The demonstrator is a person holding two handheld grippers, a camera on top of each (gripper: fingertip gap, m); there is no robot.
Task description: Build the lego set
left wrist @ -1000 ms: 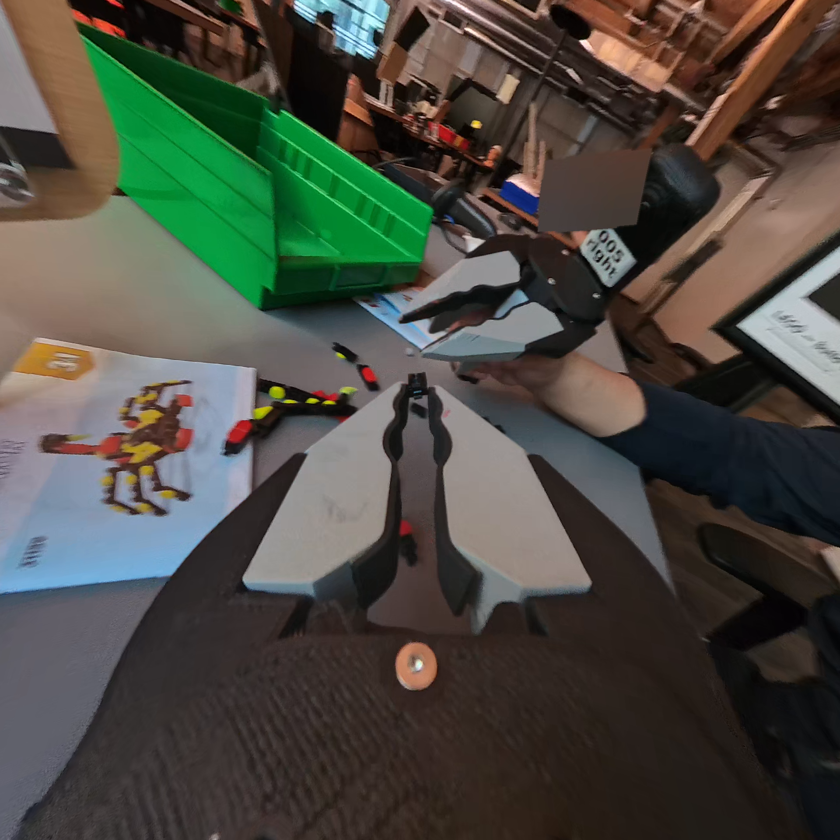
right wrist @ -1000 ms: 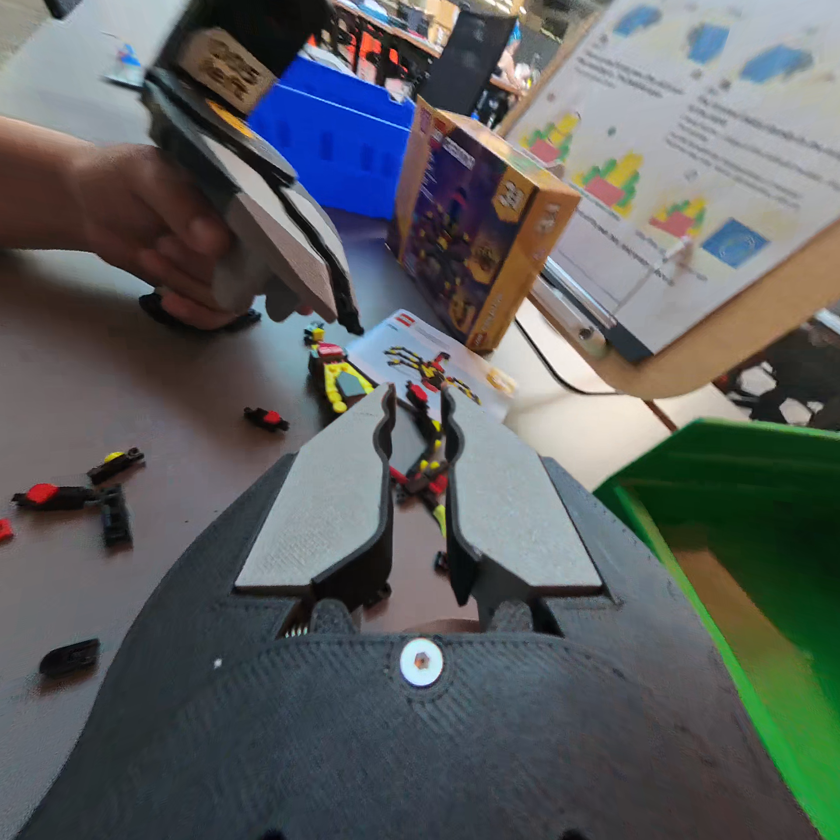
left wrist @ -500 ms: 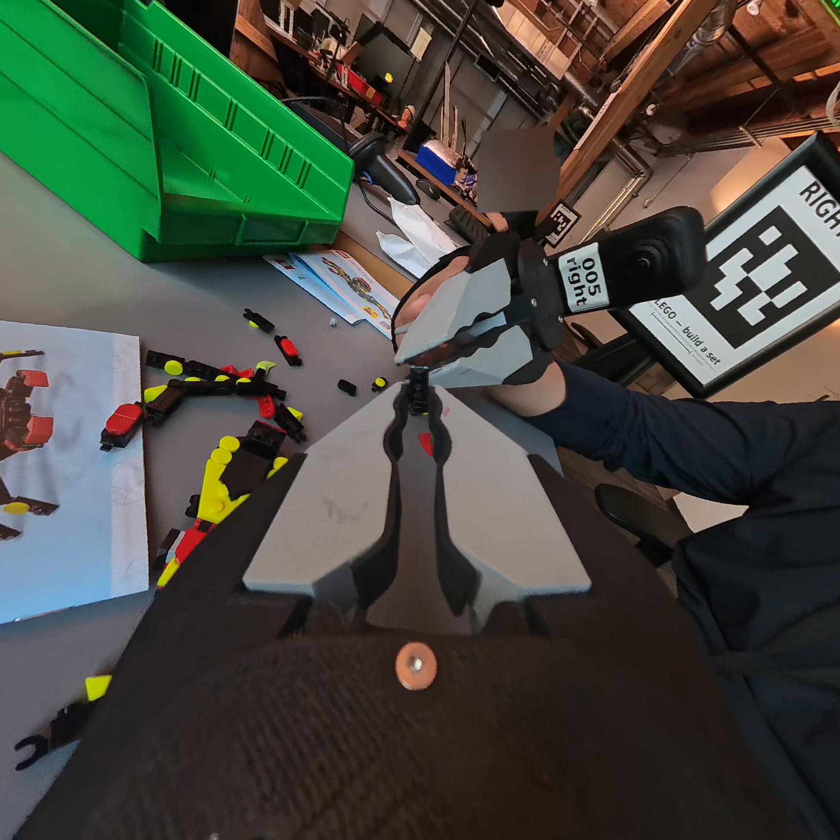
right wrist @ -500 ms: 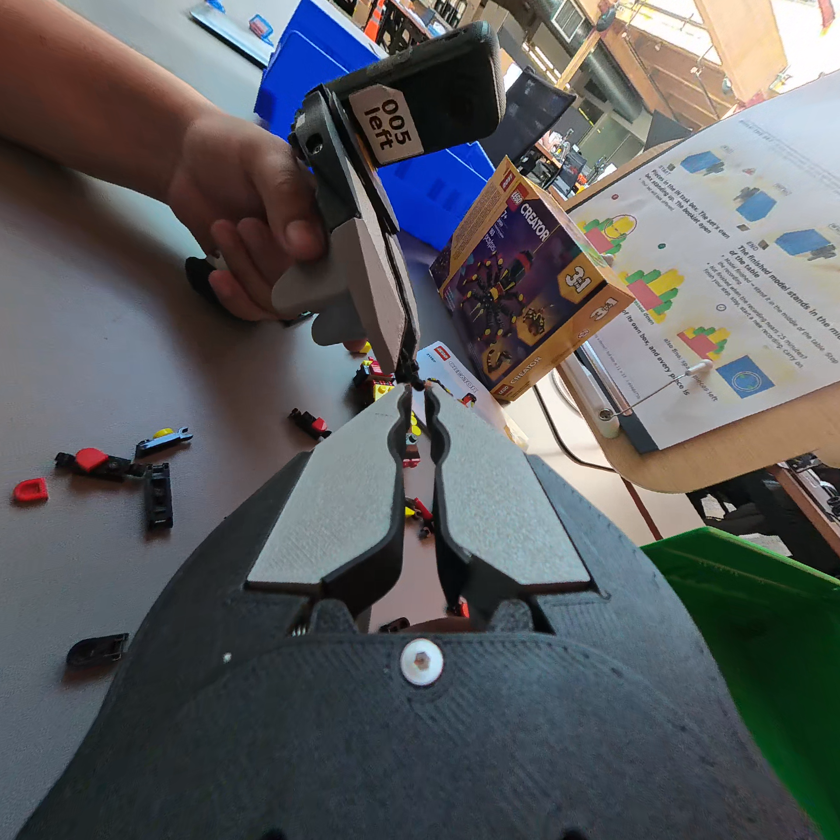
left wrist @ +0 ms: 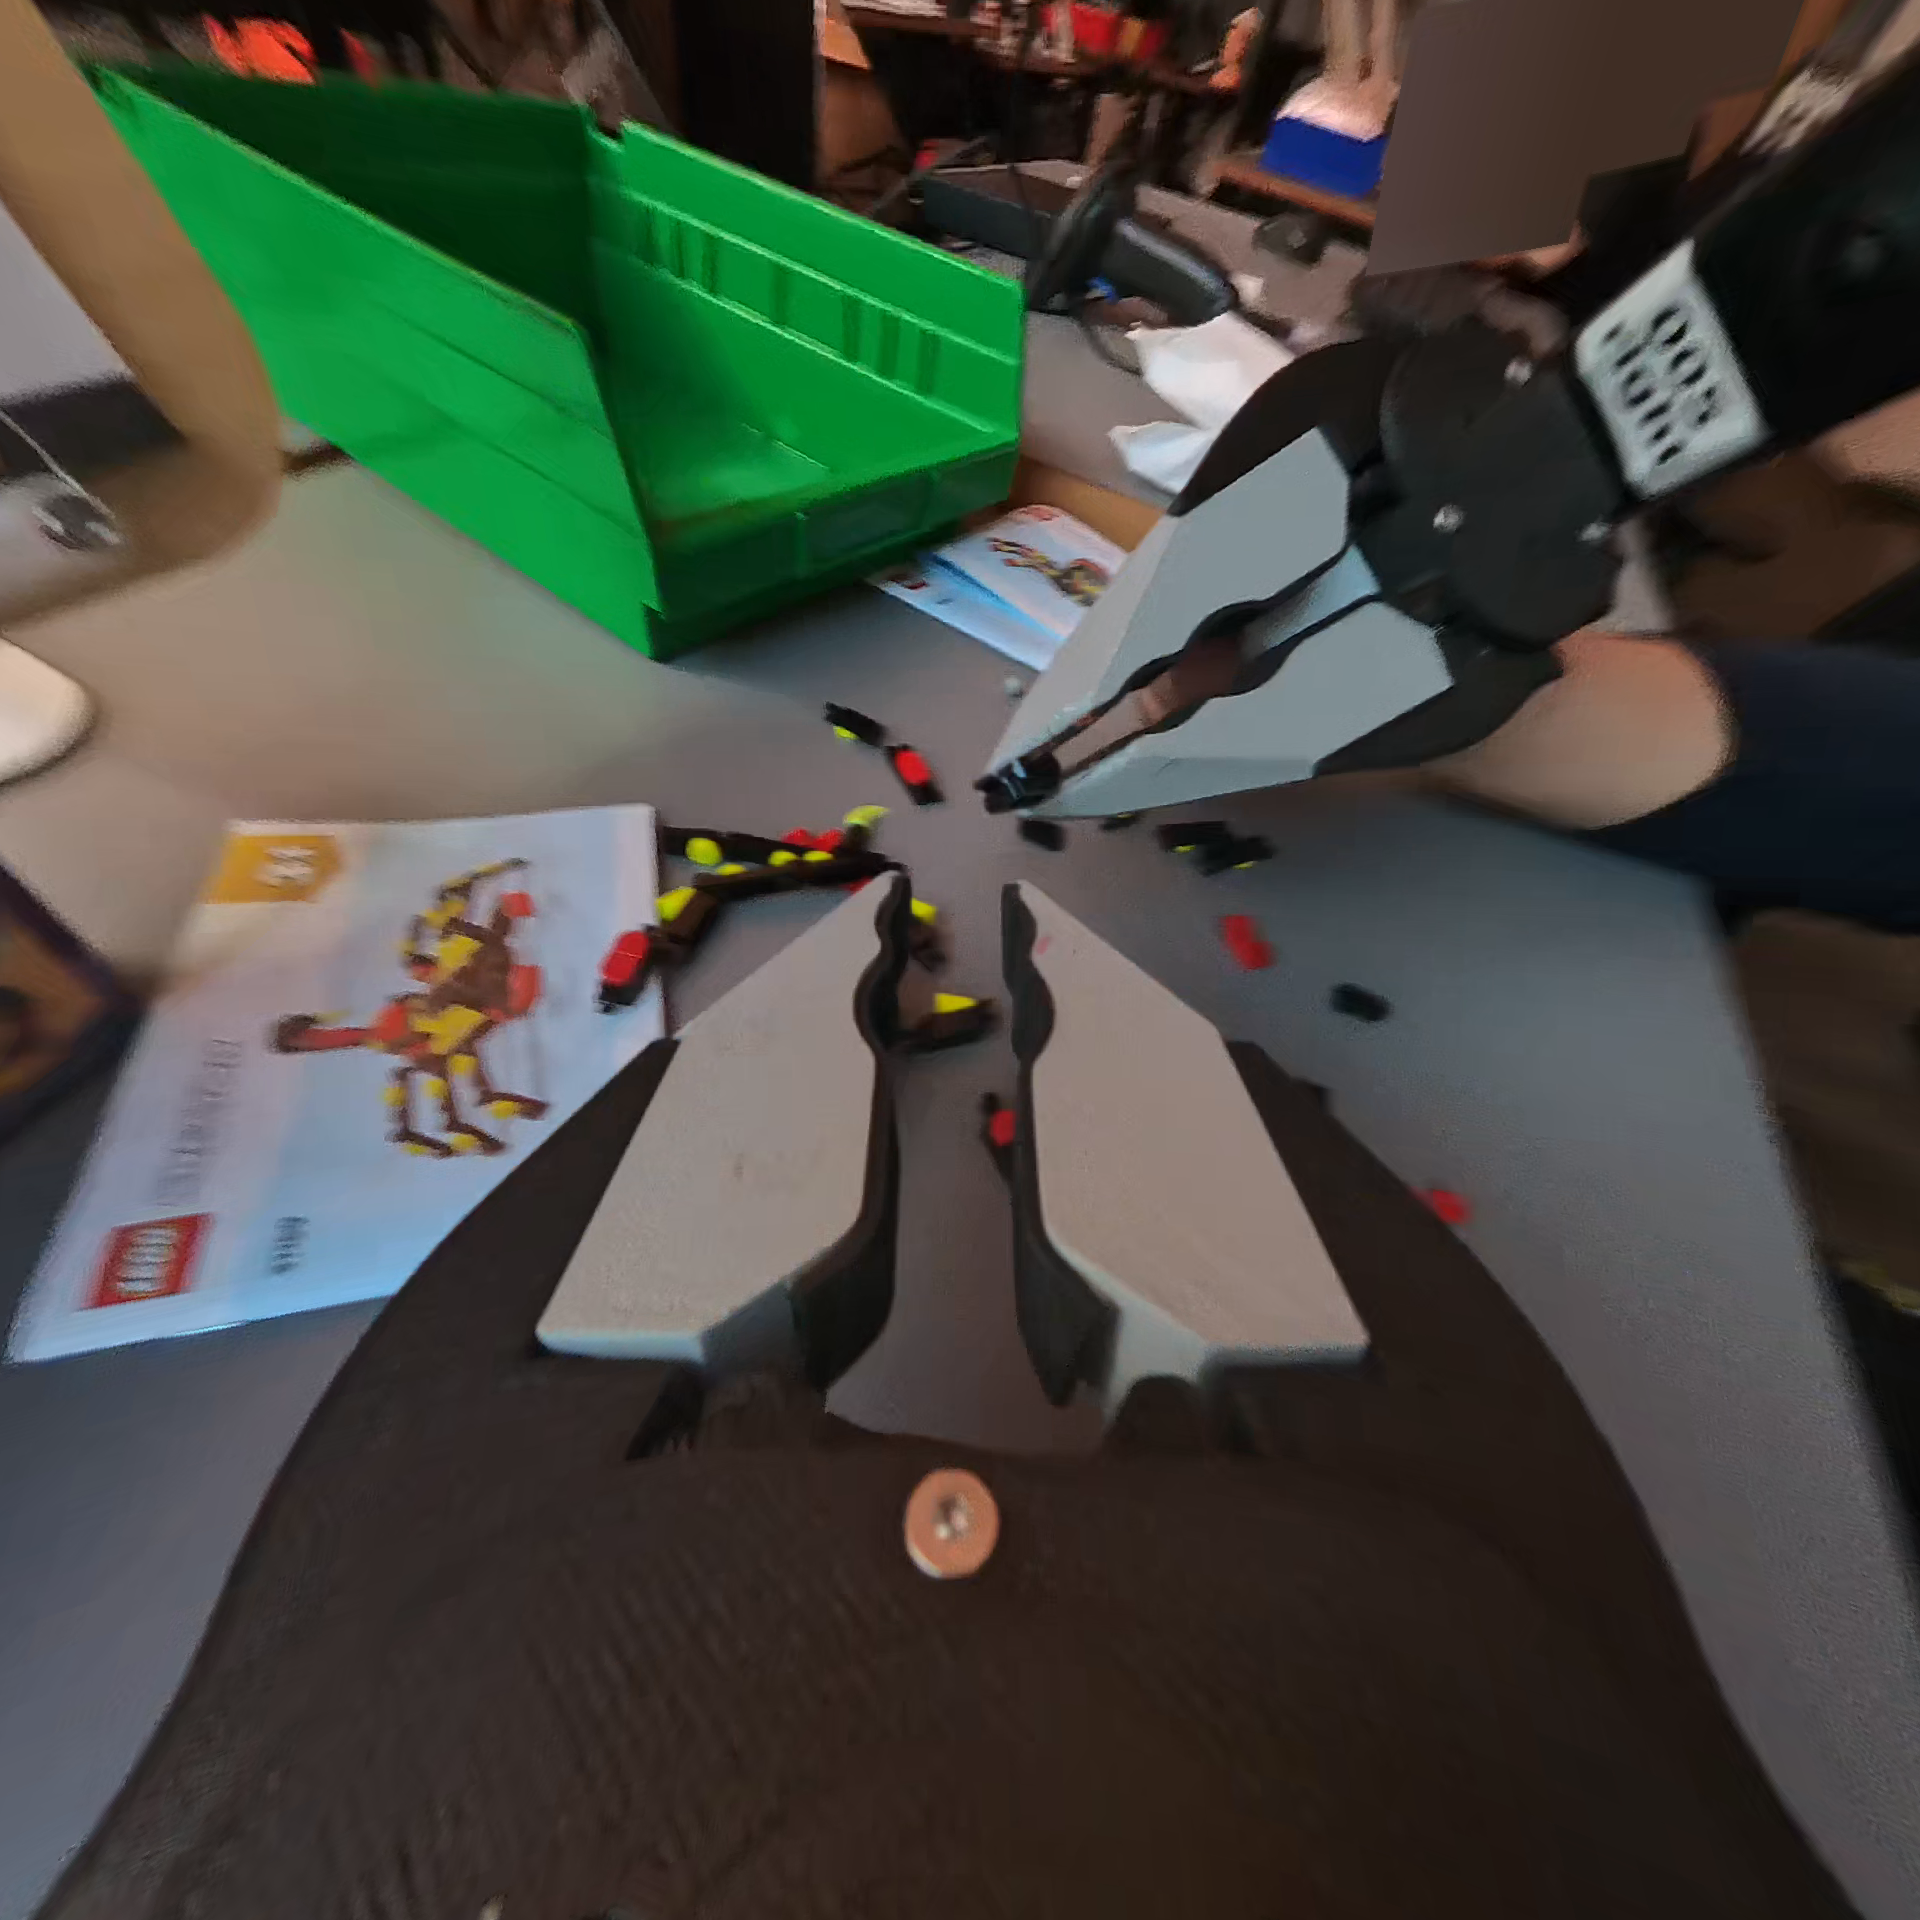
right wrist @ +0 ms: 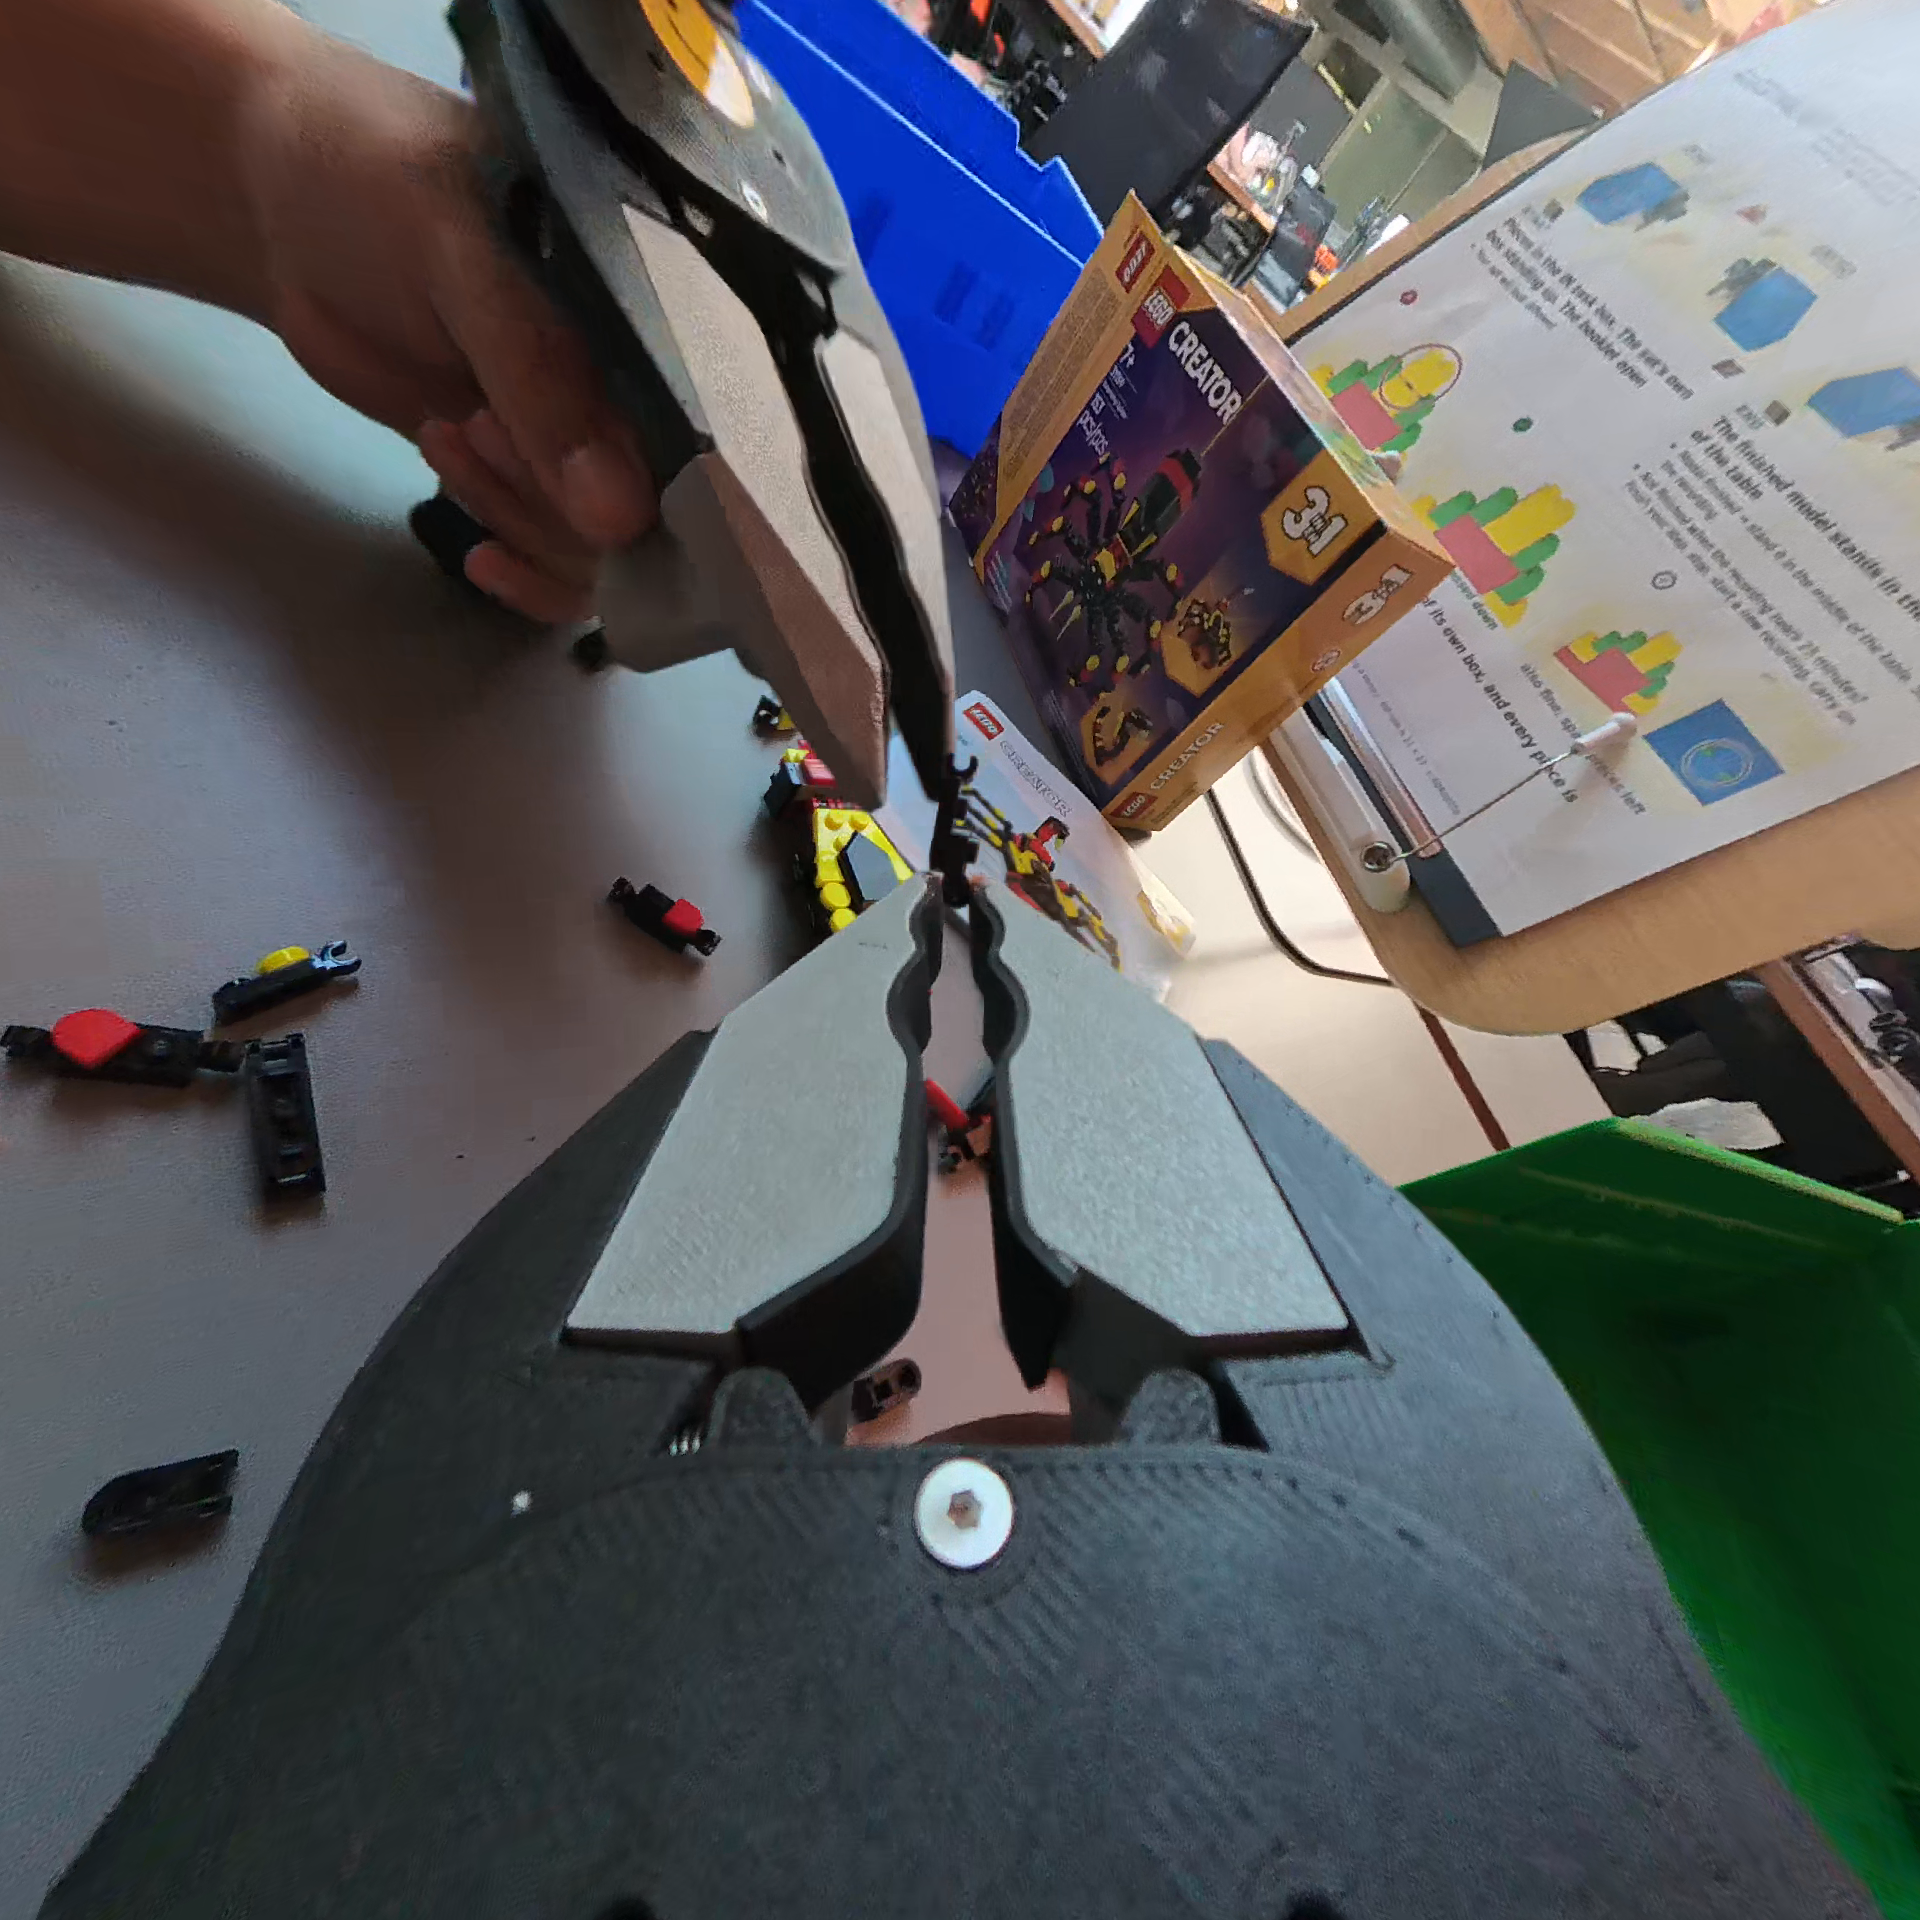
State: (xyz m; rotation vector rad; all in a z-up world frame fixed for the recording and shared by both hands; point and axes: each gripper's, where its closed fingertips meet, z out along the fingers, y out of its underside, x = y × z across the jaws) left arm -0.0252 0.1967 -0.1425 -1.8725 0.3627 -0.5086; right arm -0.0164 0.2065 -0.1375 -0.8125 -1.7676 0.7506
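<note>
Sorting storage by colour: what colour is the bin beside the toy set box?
Blue. The bin stands behind the toy set box; the right wrist view shows it best.

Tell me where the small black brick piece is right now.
The small black piece sits pinched at the tips of the right gripper, raised above the instruction booklet. The open left gripper is just beside it.

Printed lettering, a brand mark and numerals stand on the yellow-and-purple toy box (right wrist: 1195, 520). The booklet (right wrist: 1049, 821) just in front of the box carries a logo and title. The sheet (right wrist: 1662, 468) right of the box bears printed lines. My right gripper (left wrist: 1013, 784) carries a white label (left wrist: 1668, 384), blurred.
</note>
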